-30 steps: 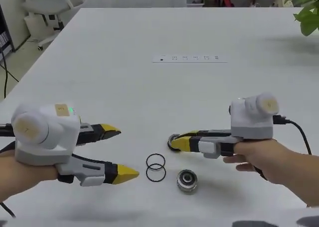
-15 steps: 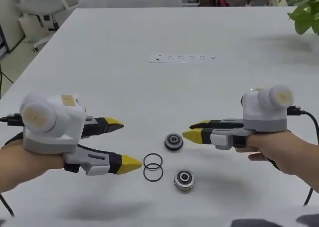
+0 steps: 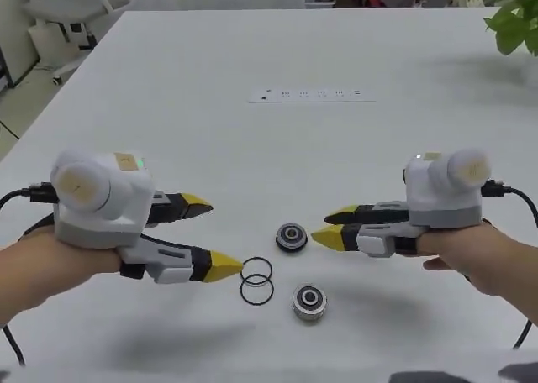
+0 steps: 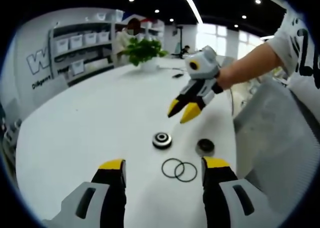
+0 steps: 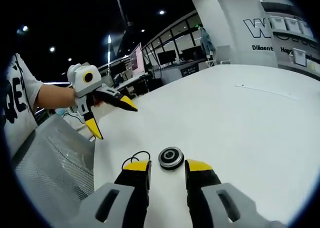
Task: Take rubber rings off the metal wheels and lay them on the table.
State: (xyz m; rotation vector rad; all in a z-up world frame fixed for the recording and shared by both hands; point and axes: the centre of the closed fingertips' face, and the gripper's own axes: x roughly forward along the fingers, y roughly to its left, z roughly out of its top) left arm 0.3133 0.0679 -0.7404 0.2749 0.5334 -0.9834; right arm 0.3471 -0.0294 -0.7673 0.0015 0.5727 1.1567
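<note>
Down at the bottom middle of the head view, the near metal wheel (image 3: 309,301) is sitting flat on the tabletop (image 3: 193,89), and its rim is showing bright, so I'm judging that one as stripped. Just to its upper left, two rubber rings (image 3: 257,280) are lying flat and overlapping each other, so that part of the job is looking done. Moving up, the left hand-held gripper (image 3: 214,236) is coming in from the left edge with its jaws spread wide and nothing between them, its lower yellow tip hovering just beside the rings. Across from it, the right hand-held gripper (image 3: 328,227) is reaching in from the right edge, jaws only a little apart and gripping nothing, tips pointing at the far metal wheel (image 3: 292,237) in the centre. In the right gripper view that wheel is sitting dead ahead between the jaws. Its outer band is looking dark, so it may be wearing a ring yet, though I can't tell for certain. If so, that's what is remaining. Beyond, a white strip (image 3: 311,95) is lying well apart, and green leaves (image 3: 508,18) are peeking in at the upper right.
</note>
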